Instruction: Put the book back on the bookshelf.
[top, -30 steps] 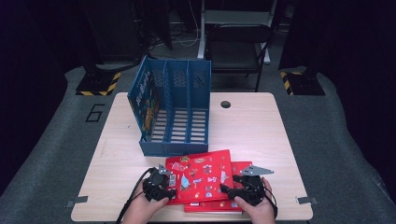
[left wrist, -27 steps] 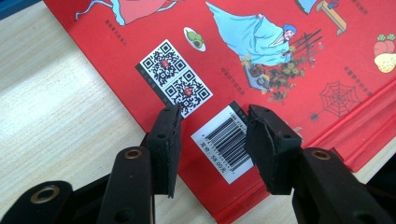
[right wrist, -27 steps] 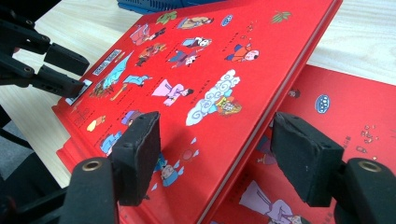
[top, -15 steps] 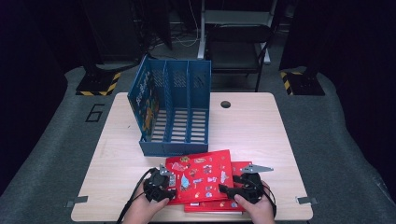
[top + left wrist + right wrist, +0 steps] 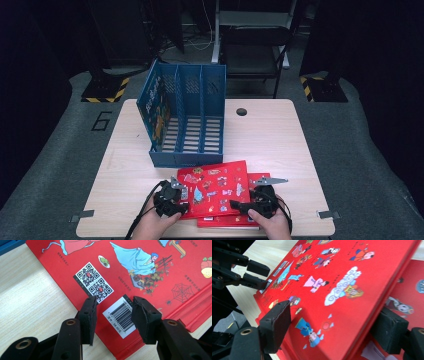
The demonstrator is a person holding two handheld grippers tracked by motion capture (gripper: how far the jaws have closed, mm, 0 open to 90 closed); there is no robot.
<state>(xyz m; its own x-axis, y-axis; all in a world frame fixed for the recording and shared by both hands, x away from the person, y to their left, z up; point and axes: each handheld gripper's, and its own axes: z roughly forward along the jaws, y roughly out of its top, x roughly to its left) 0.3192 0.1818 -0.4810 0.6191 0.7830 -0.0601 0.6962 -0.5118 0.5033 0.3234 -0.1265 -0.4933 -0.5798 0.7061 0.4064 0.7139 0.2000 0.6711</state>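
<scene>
Two red picture books (image 5: 216, 192) stacked near me, one blue three-slot file rack (image 5: 187, 122) beyond, my left gripper (image 5: 113, 312) open over the top book's barcode, my right gripper (image 5: 337, 327) wide open astride its edge, gripping nothing.

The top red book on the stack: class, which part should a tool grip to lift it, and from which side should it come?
Probably the near corners of the top red book, approached from the person's side. It lies flat and skewed on the lower red book, so its near edge overhangs, leaving room for a jaw beneath. The right tool already straddles one edge; the left tool hovers open at the barcode corner.
</scene>
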